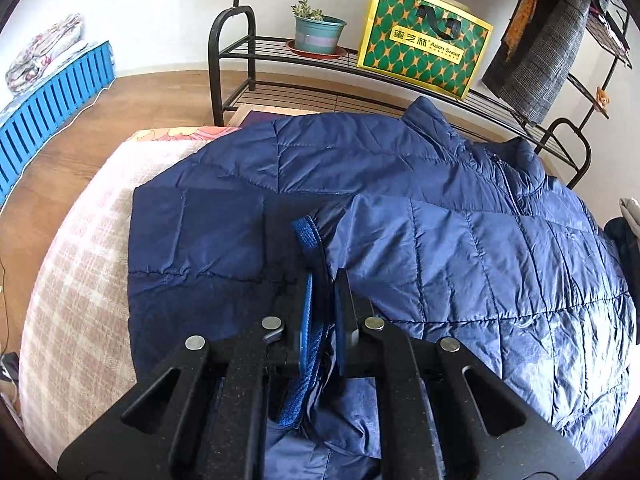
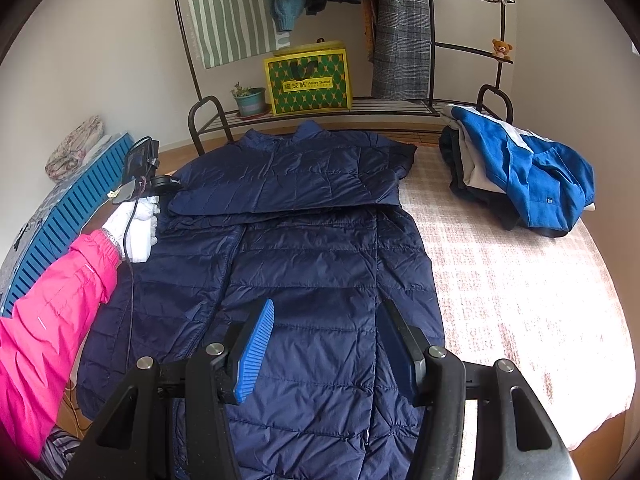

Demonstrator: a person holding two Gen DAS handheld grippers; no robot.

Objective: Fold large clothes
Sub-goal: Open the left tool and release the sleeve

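A navy quilted puffer jacket (image 2: 304, 248) lies front up on the checked bed cover (image 2: 520, 272), collar toward the rack. One sleeve (image 2: 288, 188) is folded across its chest. In the left wrist view my left gripper (image 1: 325, 280) is shut on the jacket's other sleeve cuff (image 1: 310, 240), held over the jacket body (image 1: 480, 260). In the right wrist view the left gripper's device (image 2: 148, 176) shows at the jacket's left shoulder, held by a white-gloved hand with a pink sleeve. My right gripper (image 2: 328, 312) is open and empty above the jacket's lower part.
A pile of clothes with a blue-and-white jacket (image 2: 528, 172) lies at the bed's far right. A black metal rack (image 2: 320, 108) behind the bed holds a plant pot (image 2: 250, 102), a green-yellow bag (image 2: 308, 80) and hanging garments. A blue slatted crate (image 2: 68, 220) stands left.
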